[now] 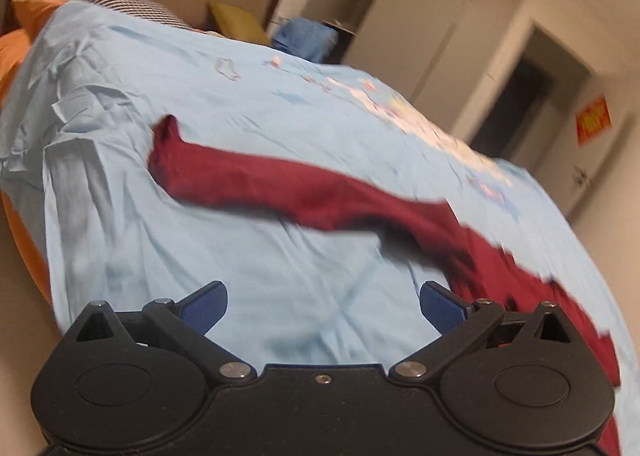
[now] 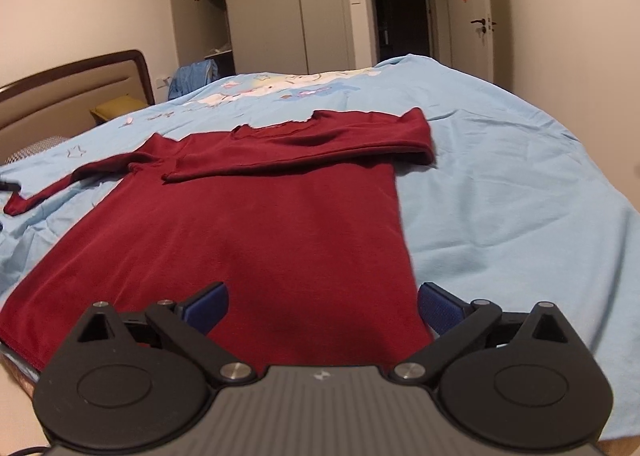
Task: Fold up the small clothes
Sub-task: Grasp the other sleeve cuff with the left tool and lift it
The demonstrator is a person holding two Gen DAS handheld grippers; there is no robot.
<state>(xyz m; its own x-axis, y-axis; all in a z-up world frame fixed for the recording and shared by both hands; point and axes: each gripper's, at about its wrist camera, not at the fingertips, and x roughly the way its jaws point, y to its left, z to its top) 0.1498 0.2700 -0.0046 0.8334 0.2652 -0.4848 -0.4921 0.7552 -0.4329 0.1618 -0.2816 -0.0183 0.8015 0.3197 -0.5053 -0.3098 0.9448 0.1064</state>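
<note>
While the dark red shirt (image 2: 256, 223) lies flat on the bed's light blue sheet (image 2: 500, 191), both tools hang just above it with nothing in them. One sleeve (image 2: 304, 151) is folded across the chest, and the other sleeve (image 1: 240, 175) stretches out to the side on the sheet. The right gripper (image 2: 323, 308) has its jaws wide open over the bottom part of the shirt. The left gripper (image 1: 324, 308) has open jaws too, over bare sheet near the stretched sleeve (this view is tilted and blurry). A brown headboard (image 2: 72, 87) stands at the far end of the bed.
</note>
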